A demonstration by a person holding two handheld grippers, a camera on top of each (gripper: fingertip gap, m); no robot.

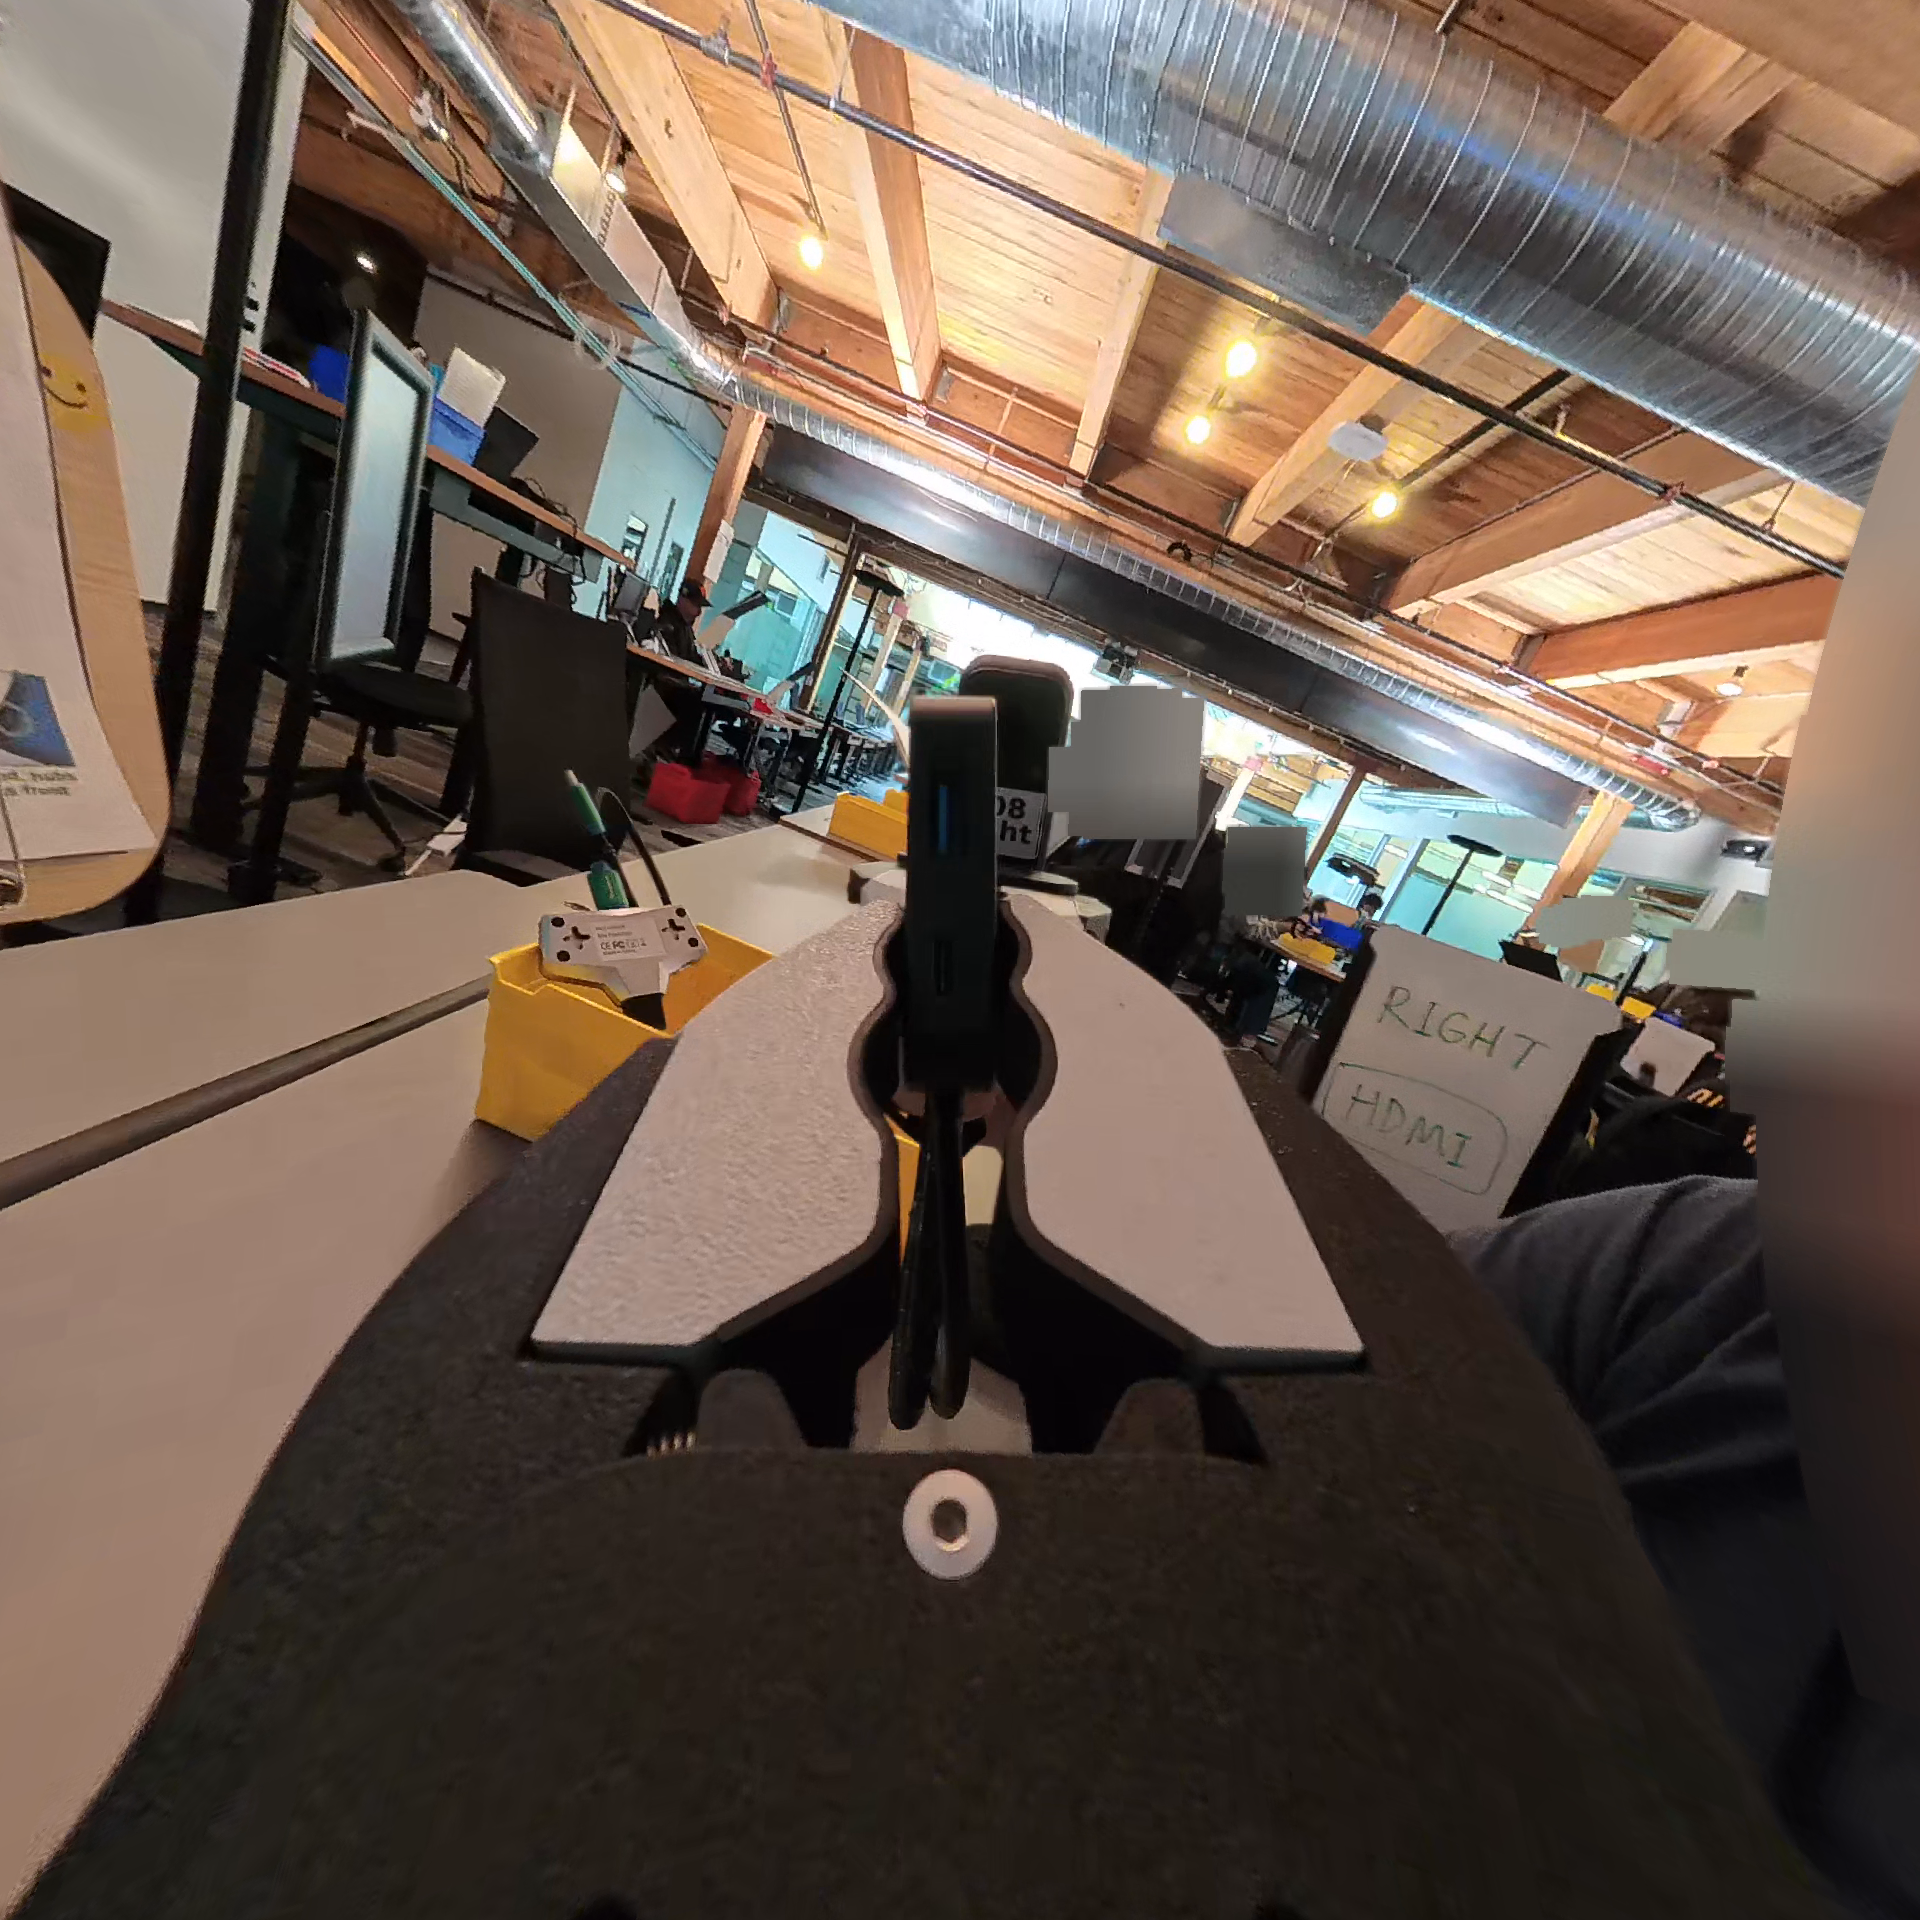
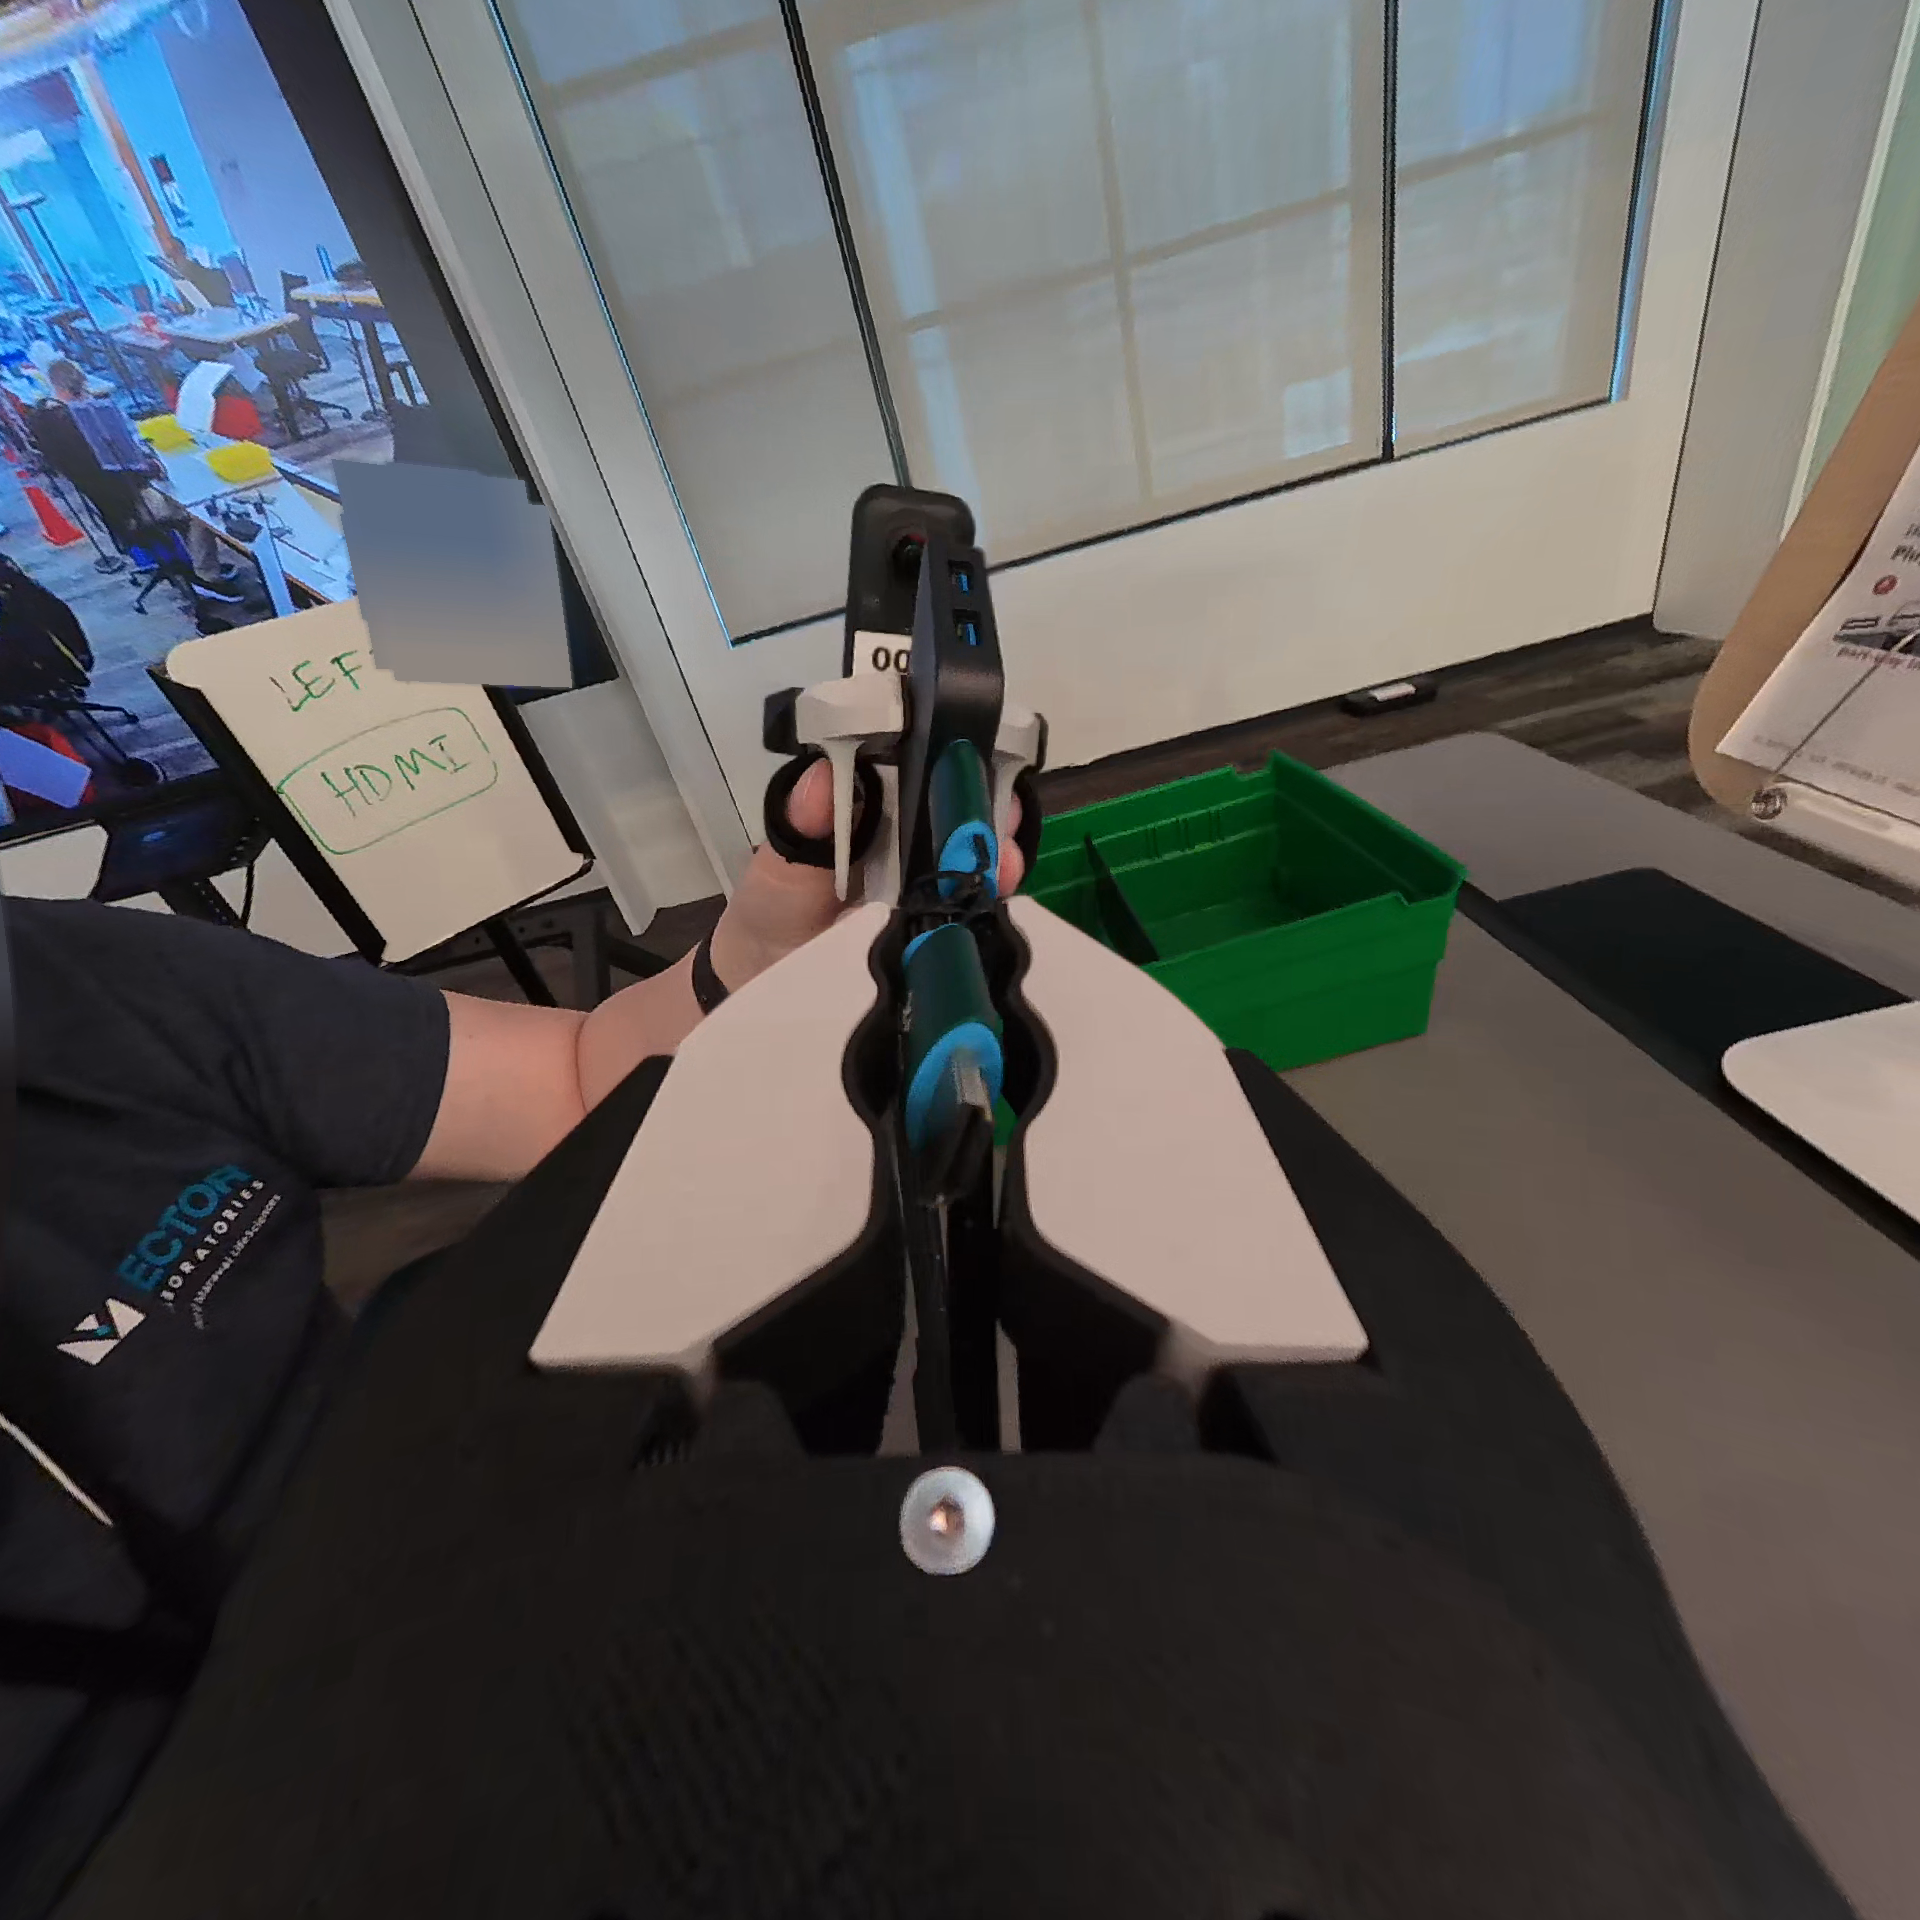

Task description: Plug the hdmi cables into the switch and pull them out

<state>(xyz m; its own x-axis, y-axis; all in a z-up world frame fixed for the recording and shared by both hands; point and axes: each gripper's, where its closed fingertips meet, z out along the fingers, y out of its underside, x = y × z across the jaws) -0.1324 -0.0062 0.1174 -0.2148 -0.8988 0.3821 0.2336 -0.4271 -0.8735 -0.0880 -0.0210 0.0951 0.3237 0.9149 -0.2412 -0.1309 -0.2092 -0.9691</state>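
On the pale table ahead and to the left in the left wrist view stands a yellow bin (image 1: 561,1039), and in it a small white adapter box (image 1: 621,943) leans with its labelled underside up, a green plug (image 1: 606,883) and a dark cord rising just behind it. Off to the right in the right wrist view, on the grey tabletop (image 2: 1507,1195), sits a green bin (image 2: 1299,935) split by a dark divider; the compartments that can be seen hold nothing, though the near one is partly hidden by the gripper. Between the white pads of the left gripper (image 1: 948,997) the black switch (image 1: 951,831) is clamped upright, its narrow edge with a blue strip facing the camera and two black leads hanging from its lower end down through the jaws. The right gripper (image 2: 951,997) is closed on a teal-and-blue HDMI cable (image 2: 948,1029), which runs up and forward out of the jaws, its black cord trailing back toward the camera. In that view the switch (image 2: 961,644) is just beyond the fingertips, held by the far gripper and a person's hand (image 2: 769,914), and the teal cable end reaches its lower edge; whether the plug is seated in a port cannot be told. A whiteboard (image 2: 395,790) with green writing stands behind, to the left.
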